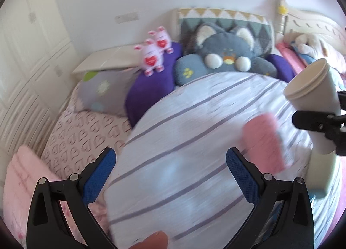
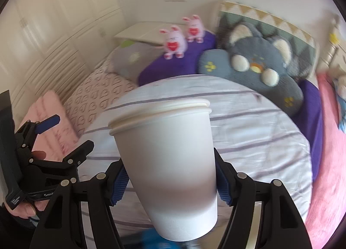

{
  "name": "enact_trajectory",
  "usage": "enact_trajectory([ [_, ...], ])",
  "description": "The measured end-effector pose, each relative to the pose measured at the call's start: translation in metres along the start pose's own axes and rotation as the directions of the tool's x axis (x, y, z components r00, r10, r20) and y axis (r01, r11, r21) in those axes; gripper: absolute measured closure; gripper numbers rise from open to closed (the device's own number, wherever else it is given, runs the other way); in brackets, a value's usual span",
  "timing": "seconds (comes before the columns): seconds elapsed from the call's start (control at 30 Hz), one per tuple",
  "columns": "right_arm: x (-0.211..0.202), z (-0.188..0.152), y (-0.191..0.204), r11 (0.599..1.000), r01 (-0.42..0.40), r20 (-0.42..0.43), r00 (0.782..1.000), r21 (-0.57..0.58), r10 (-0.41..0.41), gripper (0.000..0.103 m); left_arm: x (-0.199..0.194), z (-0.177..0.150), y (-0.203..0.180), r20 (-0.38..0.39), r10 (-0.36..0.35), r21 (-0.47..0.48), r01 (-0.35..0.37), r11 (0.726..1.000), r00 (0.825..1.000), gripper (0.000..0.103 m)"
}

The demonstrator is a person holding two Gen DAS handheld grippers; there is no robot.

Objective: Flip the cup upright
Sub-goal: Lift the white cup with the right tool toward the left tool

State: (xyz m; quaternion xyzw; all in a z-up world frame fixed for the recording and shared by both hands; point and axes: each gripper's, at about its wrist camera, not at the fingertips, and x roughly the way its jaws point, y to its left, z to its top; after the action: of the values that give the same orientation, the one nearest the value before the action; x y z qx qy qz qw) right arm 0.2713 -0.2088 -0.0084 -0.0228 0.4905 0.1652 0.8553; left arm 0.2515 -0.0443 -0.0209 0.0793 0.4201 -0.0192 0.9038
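Observation:
My right gripper (image 2: 170, 175) is shut on a white paper cup (image 2: 166, 158) and holds it in the air above the round table, rim up and away from me. In the left wrist view the same cup (image 1: 313, 97) shows at the far right, tilted with its open mouth up and to the left, clamped by the black right gripper (image 1: 320, 119). My left gripper (image 1: 170, 162) is open and empty above the table, left of the cup. It also shows in the right wrist view (image 2: 62, 141) at the left edge.
The round table has a white cloth with purple stripes (image 1: 183, 141). A pink object (image 1: 263, 141), blurred, lies on it at the right. Behind it stand a grey cat plush (image 1: 225, 54), purple cushions (image 1: 149, 89), two pink bunny toys (image 1: 151, 54) and a bed (image 1: 86, 128).

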Motion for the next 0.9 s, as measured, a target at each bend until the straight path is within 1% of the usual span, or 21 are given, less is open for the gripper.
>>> enact_trajectory([
  [0.07, 0.001, 0.003, -0.023, 1.0, 0.007, 0.0, 1.0, 0.029, -0.007, 0.034, 0.008, 0.015, -0.021, 0.004, -0.016, 0.03, 0.016, 0.999, 1.0, 0.0],
  [0.17, 0.01, 0.007, -0.06, 0.997, 0.014, -0.011, 1.0, 0.081, -0.013, 0.034, 0.02, 0.032, -0.048, 0.003, -0.021, 0.067, 0.021, 0.998, 1.0, 0.0],
  [0.3, 0.035, 0.011, -0.104, 0.989, 0.015, -0.053, 0.999, 0.147, -0.007, 0.034, 0.033, 0.048, -0.069, -0.007, -0.02, 0.088, 0.021, 0.996, 1.0, 0.0],
  [0.4, 0.055, 0.012, -0.125, 0.983, 0.014, -0.089, 0.996, 0.185, 0.003, 0.034, 0.041, 0.055, -0.078, -0.011, -0.016, 0.101, 0.017, 0.995, 1.0, 0.0],
  [0.47, 0.065, 0.012, -0.132, 0.98, 0.017, -0.114, 0.994, 0.196, 0.005, 0.034, 0.046, 0.059, -0.084, -0.021, -0.014, 0.111, 0.016, 0.994, 1.0, 0.0],
  [0.6, 0.079, 0.014, -0.141, 0.974, 0.005, -0.175, 0.984, 0.227, 0.036, 0.033, 0.052, 0.061, -0.093, -0.039, -0.02, 0.128, 0.025, 0.991, 0.999, 0.0],
  [0.67, 0.081, 0.012, -0.143, 0.973, 0.016, -0.2, 0.979, 0.23, 0.031, 0.032, 0.053, 0.062, -0.095, -0.046, -0.027, 0.13, 0.033, 0.991, 0.999, 0.0],
  [0.73, 0.08, 0.01, -0.144, 0.97, 0.013, -0.202, 0.979, 0.242, 0.038, 0.022, 0.051, 0.063, -0.097, -0.048, -0.035, 0.13, 0.041, 0.991, 0.998, 0.0],
  [0.83, 0.074, 0.009, -0.145, 0.962, -0.031, -0.187, 0.979, 0.272, 0.084, 0.022, 0.045, 0.065, -0.1, -0.049, -0.04, 0.135, 0.046, 0.99, 0.998, 0.0],
  [0.9, 0.067, 0.01, -0.145, 0.963, -0.024, -0.181, 0.981, 0.268, 0.075, 0.022, 0.04, 0.067, -0.102, -0.057, -0.043, 0.132, 0.05, 0.99, 0.997, 0.0],
])
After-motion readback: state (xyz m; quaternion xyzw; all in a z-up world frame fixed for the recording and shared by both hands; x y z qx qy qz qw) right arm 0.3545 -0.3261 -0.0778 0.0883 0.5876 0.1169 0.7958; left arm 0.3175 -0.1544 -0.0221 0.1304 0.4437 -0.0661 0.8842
